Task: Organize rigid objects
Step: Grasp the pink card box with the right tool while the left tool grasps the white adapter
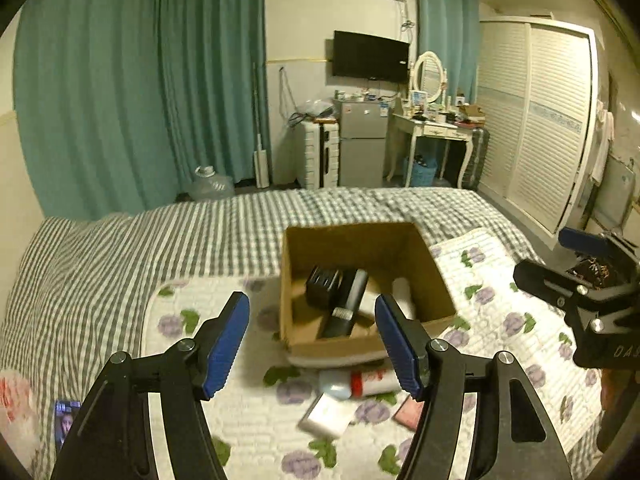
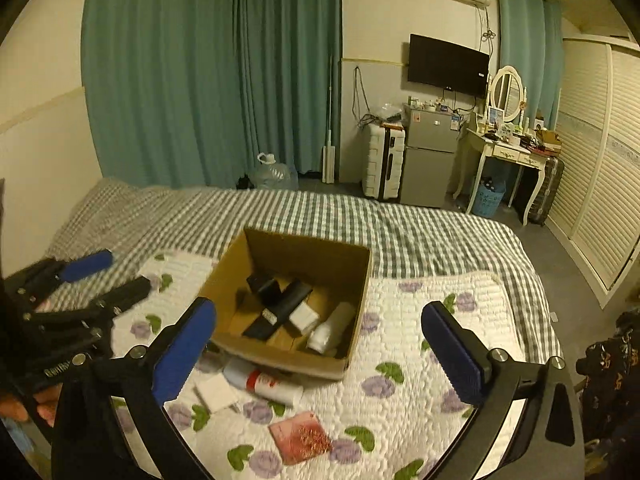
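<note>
Grippers (image 1: 312,344) (image 2: 320,354) (two, both agape); one box (image 2: 352,280).

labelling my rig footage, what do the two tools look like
Both match: the left tool and right tool have black angular frames with silver bolt heads and ribbed blue finger pads. White lettering marks the bodies. No cables show.

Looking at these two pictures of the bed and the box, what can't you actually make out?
- Left view: the bottle is partly hidden behind the left claw.
- Both views: labels on items in the cardboard box are too small and blurred to read.
- Right view: the left claw is motion-blurred.
</note>
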Demonstrator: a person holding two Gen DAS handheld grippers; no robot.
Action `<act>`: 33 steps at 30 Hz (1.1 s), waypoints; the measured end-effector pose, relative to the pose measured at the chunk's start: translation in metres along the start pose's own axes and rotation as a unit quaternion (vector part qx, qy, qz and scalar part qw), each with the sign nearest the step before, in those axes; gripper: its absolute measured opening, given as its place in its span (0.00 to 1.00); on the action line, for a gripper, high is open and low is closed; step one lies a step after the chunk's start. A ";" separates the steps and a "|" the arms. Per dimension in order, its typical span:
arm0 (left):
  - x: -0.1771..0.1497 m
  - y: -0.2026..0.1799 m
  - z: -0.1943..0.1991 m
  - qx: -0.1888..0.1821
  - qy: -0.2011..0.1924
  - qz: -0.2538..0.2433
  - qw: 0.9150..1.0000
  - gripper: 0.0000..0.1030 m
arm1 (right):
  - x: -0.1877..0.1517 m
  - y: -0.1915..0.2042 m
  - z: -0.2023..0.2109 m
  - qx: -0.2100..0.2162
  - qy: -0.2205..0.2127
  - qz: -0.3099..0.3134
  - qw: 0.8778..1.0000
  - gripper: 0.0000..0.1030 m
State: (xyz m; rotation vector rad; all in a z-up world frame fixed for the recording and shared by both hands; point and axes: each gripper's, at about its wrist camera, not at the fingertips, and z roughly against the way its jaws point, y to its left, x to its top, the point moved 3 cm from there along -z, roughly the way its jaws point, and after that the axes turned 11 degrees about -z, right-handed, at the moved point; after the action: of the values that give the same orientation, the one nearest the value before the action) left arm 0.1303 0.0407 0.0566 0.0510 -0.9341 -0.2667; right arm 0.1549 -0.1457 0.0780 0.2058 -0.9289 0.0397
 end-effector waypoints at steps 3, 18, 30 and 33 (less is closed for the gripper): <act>-0.022 0.001 -0.011 0.007 0.023 0.011 1.000 0.66 | -0.024 0.003 -0.011 -0.001 0.016 0.007 1.000 1.00; -0.118 -0.024 -0.101 -0.006 0.138 0.020 0.990 0.66 | -0.178 -0.014 -0.131 -0.009 0.184 0.047 0.982 1.00; -0.152 -0.054 -0.130 -0.025 0.181 -0.039 0.982 0.66 | -0.206 -0.012 -0.164 -0.003 0.209 0.058 0.976 0.76; -0.154 -0.059 -0.133 -0.024 0.190 -0.054 0.980 0.66 | -0.198 -0.011 -0.161 0.009 0.203 0.053 0.978 0.73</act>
State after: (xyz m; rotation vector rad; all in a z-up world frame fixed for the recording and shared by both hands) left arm 0.1378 0.0121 -0.1529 0.1049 -0.5453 -0.3662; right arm 0.1645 -0.1150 -0.1753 0.1567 -0.5307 0.1815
